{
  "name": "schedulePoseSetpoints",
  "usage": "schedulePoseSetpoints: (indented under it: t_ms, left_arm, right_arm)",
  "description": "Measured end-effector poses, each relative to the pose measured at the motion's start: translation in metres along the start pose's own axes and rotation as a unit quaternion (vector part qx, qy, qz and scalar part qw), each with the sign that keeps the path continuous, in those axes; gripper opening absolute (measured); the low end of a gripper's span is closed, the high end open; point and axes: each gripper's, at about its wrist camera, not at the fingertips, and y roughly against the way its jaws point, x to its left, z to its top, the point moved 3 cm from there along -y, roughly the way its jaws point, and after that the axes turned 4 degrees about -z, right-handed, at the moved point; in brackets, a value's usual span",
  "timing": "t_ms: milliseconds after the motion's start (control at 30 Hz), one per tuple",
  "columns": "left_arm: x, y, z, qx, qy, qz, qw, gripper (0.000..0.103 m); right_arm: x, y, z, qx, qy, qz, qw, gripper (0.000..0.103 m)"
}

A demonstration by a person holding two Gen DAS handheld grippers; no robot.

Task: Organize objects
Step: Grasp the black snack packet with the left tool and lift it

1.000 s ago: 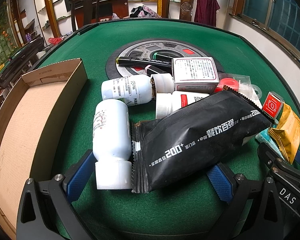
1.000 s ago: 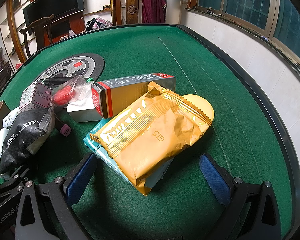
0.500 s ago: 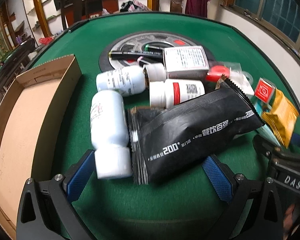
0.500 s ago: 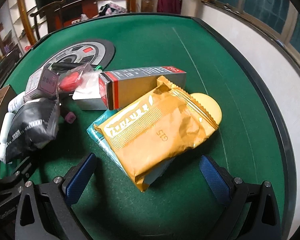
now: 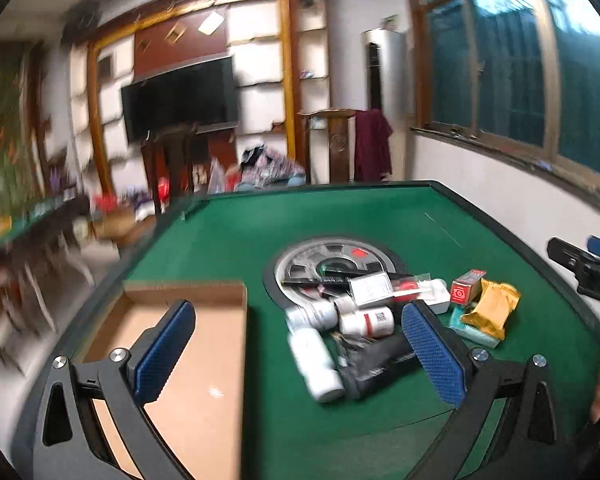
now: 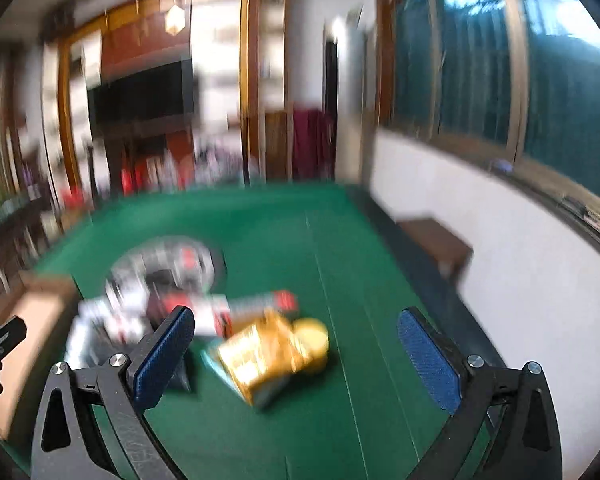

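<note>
A pile of objects lies on the green table (image 5: pixel 324 220): white bottles (image 5: pixel 314 356), a black pouch (image 5: pixel 376 362), a white box (image 5: pixel 370 289), a red-ended box (image 5: pixel 462 289) and a golden packet (image 5: pixel 490 310). An empty cardboard tray (image 5: pixel 196 368) lies left of the pile. My left gripper (image 5: pixel 300 354) is open and empty, held high above the pile and tray. My right gripper (image 6: pixel 296 356) is open and empty, above the golden packet (image 6: pixel 268 354); that view is blurred. The right gripper also shows in the left wrist view (image 5: pixel 588 270).
A round grey disc (image 5: pixel 334 262) is set in the table's middle behind the pile. The table's dark raised rim (image 5: pixel 500 220) runs along the right, near a white wall. Chairs, shelves and a television stand beyond the far edge.
Both grippers have lifted and pulled back from the pile, so the objects look smaller and farther. Both stay open and empty. The objects have not moved.
</note>
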Motion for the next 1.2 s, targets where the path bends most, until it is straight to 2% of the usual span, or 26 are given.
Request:
schedulePoseSetpoints:
  t_ms: [33,67,133,200,267,400,467,533,633,700,767,800,867,933,967,1033,1067,1200]
  left_arm:
    - [0.004,-0.007,0.001,0.019,-0.004,-0.017,0.9997,0.103]
    - [0.008,-0.015,0.000,0.041,0.001,-0.030,0.9987,0.103]
    - [0.014,-0.031,-0.010,0.087,0.011,-0.051,0.9948,0.103]
    - [0.007,-0.039,-0.018,0.106,0.006,-0.081,0.9911,0.103]
    - [-0.005,-0.037,-0.026,0.104,-0.009,-0.096,0.9898,0.103]
    - [-0.046,-0.060,-0.032,0.124,-0.063,-0.130,0.9817,0.098]
    - [-0.066,-0.076,-0.034,0.139,-0.095,-0.135,0.9765,0.084]
    - [-0.084,-0.093,-0.035,0.152,-0.134,-0.129,0.9707,0.077]
    - [-0.096,-0.114,-0.038,0.171,-0.160,-0.124,0.9644,0.076]
    - [-0.099,-0.128,-0.044,0.195,-0.159,-0.128,0.9593,0.076]
    - [-0.102,-0.136,-0.054,0.230,-0.144,-0.150,0.9507,0.062]
    - [-0.104,-0.136,-0.058,0.241,-0.138,-0.161,0.9470,0.060]
    - [-0.107,-0.125,-0.059,0.248,-0.121,-0.202,0.9397,0.045]
    - [-0.105,-0.116,-0.056,0.259,-0.085,-0.250,0.9292,0.037]
    - [-0.103,-0.112,-0.054,0.257,-0.075,-0.253,0.9296,0.037]
    - [-0.099,-0.112,-0.051,0.245,-0.075,-0.225,0.9399,0.040]
    - [-0.099,-0.114,-0.052,0.244,-0.078,-0.215,0.9425,0.042]
    - [-0.113,-0.126,-0.058,0.254,-0.072,-0.206,0.9421,0.049]
  right_arm:
    - [0.000,-0.005,0.000,0.013,-0.003,0.006,1.000,0.103]
    - [0.000,-0.022,-0.003,0.064,-0.003,0.003,0.998,0.103]
    - [-0.006,-0.048,-0.014,0.119,-0.031,0.000,0.992,0.103]
    - [-0.014,-0.068,-0.027,0.151,-0.062,0.008,0.987,0.103]
    - [-0.022,-0.078,-0.032,0.165,-0.075,0.014,0.983,0.103]
    - [-0.027,-0.092,-0.034,0.155,-0.086,0.024,0.984,0.103]
    - [-0.028,-0.096,-0.035,0.136,-0.079,0.015,0.987,0.103]
    - [-0.031,-0.095,-0.038,0.114,-0.082,0.000,0.990,0.103]
    - [-0.037,-0.091,-0.038,0.094,-0.105,0.001,0.990,0.103]
    - [-0.042,-0.082,-0.034,0.069,-0.107,-0.005,0.992,0.103]
    - [-0.042,-0.075,-0.032,0.056,-0.103,-0.012,0.993,0.103]
    - [-0.043,-0.073,-0.032,0.052,-0.103,-0.011,0.993,0.103]
    - [-0.043,-0.073,-0.031,0.055,-0.104,-0.003,0.993,0.103]
    - [-0.043,-0.078,-0.033,0.063,-0.106,0.003,0.992,0.103]
    - [-0.044,-0.079,-0.034,0.067,-0.111,0.007,0.992,0.103]
    - [-0.047,-0.079,-0.034,0.070,-0.120,0.010,0.990,0.103]
    - [-0.048,-0.080,-0.034,0.072,-0.125,0.011,0.990,0.103]
    - [-0.053,-0.085,-0.036,0.087,-0.138,0.014,0.986,0.103]
